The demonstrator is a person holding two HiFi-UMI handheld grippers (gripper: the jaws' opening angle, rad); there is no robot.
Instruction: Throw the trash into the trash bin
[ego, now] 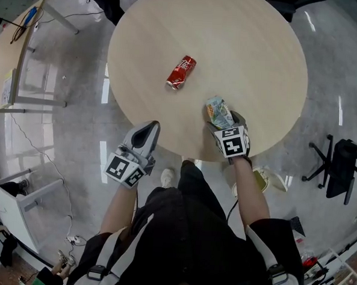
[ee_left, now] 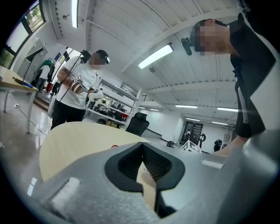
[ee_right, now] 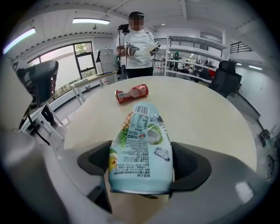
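A light-blue drink can [ego: 218, 113] with a printed label lies on the round wooden table [ego: 256, 47] near its front edge. My right gripper [ego: 223, 119] points down over it, and the can [ee_right: 141, 151] fills the gap between the wide-set jaws, whose pads sit right at its sides. I see no firm squeeze, and the can still rests on the table. A crushed red soda can [ego: 181, 72] lies on its side farther in, apart from both grippers; it also shows in the right gripper view [ee_right: 131, 93]. My left gripper [ego: 146, 133] is level at the table's front-left rim, shut and empty.
A person in a white shirt [ee_right: 136, 43] stands beyond the table's far side holding grippers. A black office chair [ego: 343, 167] is at the right, a long desk [ego: 9, 56] at the left, and a white cabinet [ego: 17, 207] at the lower left. My own legs are just under the table's front edge.
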